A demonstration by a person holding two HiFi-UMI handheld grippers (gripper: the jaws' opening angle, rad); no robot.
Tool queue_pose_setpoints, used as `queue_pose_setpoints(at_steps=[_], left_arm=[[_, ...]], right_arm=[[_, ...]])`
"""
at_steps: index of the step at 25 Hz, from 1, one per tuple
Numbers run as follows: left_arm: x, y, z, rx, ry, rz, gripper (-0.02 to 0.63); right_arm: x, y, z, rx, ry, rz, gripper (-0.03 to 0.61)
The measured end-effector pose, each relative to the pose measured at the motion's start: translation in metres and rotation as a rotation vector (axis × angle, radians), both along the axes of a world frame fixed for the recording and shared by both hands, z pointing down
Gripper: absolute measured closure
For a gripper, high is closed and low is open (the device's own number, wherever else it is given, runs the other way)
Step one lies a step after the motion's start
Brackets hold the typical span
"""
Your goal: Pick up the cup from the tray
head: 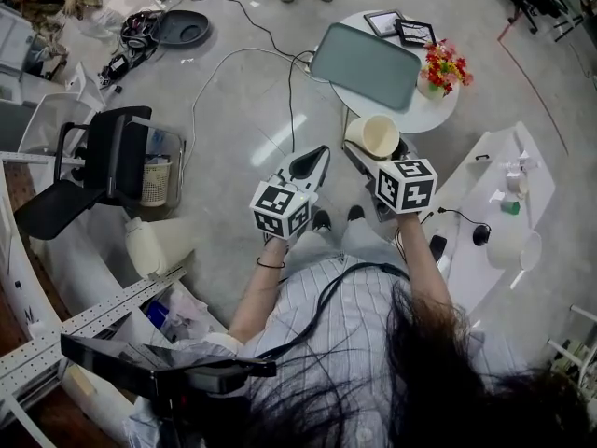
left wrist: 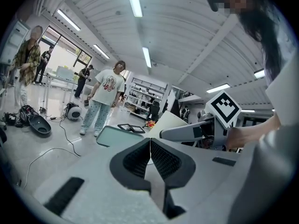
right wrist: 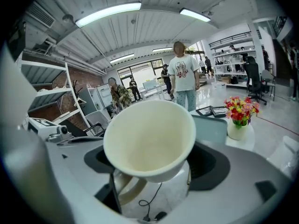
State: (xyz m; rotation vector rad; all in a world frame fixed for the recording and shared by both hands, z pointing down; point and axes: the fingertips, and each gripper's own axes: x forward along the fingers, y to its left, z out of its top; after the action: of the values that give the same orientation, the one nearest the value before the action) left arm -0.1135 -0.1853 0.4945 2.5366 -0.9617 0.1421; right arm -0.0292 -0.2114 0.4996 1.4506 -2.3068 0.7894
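A cream cup (head: 380, 135) with a handle hangs in the air above the floor, tilted with its mouth toward me, and my right gripper (head: 375, 154) is shut on it. In the right gripper view the cup (right wrist: 148, 135) fills the space between the jaws. The grey-green tray (head: 366, 64) lies bare on the round white table (head: 438, 112) just beyond the cup. My left gripper (head: 309, 163) is beside the right one, shut with nothing in it; its dark pads (left wrist: 140, 158) meet in the left gripper view, where the tray (left wrist: 116, 136) also shows.
A vase of flowers (head: 444, 66) and two picture frames (head: 401, 28) stand on the round table. A black chair (head: 101, 164) and a wastebasket (head: 156, 183) are at the left, cables (head: 241, 56) cross the floor, and a white side table (head: 494, 199) stands right. A person (right wrist: 183, 73) stands beyond the table.
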Motion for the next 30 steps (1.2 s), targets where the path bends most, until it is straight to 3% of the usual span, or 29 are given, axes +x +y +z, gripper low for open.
queue_pose_setpoints(at_steps=[10,30], left_arm=[[0.016,0.029,-0.010,0.016,-0.015,-0.006,0.600],[0.114,0.136,-0.018,0.039,-0.057,-0.057,0.600]], right_arm=[[0.013,0.030,0.000,-0.002,-0.031,-0.012,0.158],[0.098,0.148,0.000,-0.012,-0.063,-0.104,0.158]])
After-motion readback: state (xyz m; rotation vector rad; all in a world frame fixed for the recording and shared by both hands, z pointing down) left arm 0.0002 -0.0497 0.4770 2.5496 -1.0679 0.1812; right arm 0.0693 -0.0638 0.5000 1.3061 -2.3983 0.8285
